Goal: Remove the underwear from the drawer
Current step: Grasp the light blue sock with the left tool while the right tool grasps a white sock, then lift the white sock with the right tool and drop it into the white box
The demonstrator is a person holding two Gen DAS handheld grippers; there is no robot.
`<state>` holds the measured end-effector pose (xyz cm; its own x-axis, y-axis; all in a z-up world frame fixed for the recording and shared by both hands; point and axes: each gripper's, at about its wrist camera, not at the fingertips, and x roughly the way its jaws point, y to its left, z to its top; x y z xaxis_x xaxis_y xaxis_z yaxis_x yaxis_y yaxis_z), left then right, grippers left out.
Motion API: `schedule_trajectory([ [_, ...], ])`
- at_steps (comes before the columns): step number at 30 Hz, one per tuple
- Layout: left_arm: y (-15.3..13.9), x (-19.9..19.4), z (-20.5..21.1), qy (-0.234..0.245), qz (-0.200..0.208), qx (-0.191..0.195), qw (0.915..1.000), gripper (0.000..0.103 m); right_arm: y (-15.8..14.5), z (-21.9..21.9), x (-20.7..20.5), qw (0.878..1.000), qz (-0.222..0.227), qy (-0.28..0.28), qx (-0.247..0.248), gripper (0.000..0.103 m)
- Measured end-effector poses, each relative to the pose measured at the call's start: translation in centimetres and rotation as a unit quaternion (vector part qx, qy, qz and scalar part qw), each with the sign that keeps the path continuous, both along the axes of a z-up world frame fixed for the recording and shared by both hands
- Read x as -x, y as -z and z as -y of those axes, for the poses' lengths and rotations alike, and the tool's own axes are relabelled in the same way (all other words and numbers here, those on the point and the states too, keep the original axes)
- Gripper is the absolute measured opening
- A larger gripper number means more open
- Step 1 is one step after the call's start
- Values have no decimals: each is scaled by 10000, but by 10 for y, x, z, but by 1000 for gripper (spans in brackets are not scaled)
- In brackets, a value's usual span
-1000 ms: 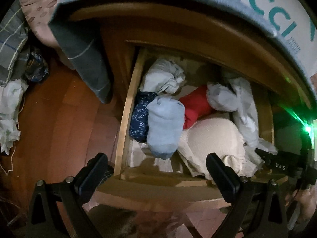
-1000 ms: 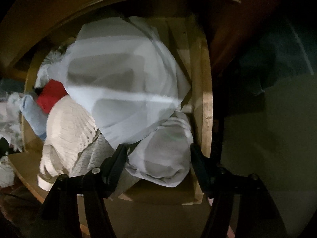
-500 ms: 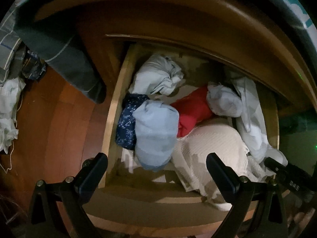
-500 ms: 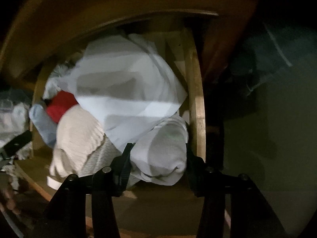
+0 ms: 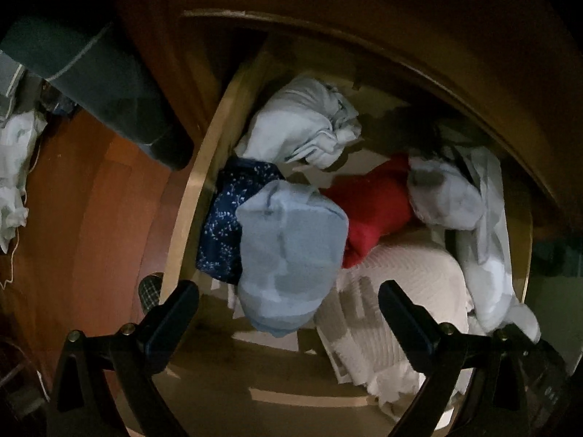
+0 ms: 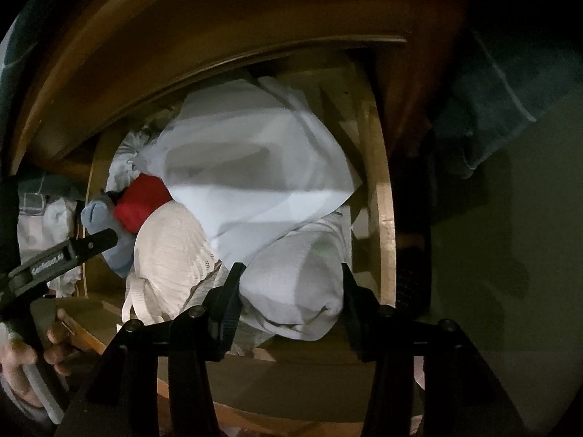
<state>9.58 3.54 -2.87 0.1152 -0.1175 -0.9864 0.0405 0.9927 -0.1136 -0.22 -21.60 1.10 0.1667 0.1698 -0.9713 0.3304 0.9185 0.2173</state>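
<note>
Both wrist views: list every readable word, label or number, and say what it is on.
"GenROBOT.AI", or close to it: blurred white print on a finger of the left hand-held gripper, whose jaws have just closed slightly but stand open with nothing gripped between them.
Clothes and drawer: no text seen.

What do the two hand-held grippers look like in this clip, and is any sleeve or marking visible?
Both are matte black. The left hand-held gripper has two wedge-shaped fingers on angular arms with small round silver screws. The right hand-held gripper has ribbed pads and the same screws. White lettering, too blurred to read, runs along the left one's finger. No sleeve shows clearly.
</note>
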Motion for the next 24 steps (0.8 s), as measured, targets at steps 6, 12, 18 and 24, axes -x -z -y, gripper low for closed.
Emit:
schedule_trajectory([
  [6, 13, -5, -1, -153, -299, -15, 9994, 46, 1, 1, -1, 10000, -12, 24, -25, 46],
  [12, 2, -3, -7, -138, -264, 215, 9993, 31, 0, -1, -2, 10000, -1, -37, 18, 46],
  [18, -23, 10, -5, 115, -51, 303, 9995, 31, -3, -2, 0, 9999, 87, -60, 34, 46],
  [24, -44, 21, -9, 388, 266, 375, 9982, 31, -12, -4, 4, 9995, 268, -100, 134, 46],
])
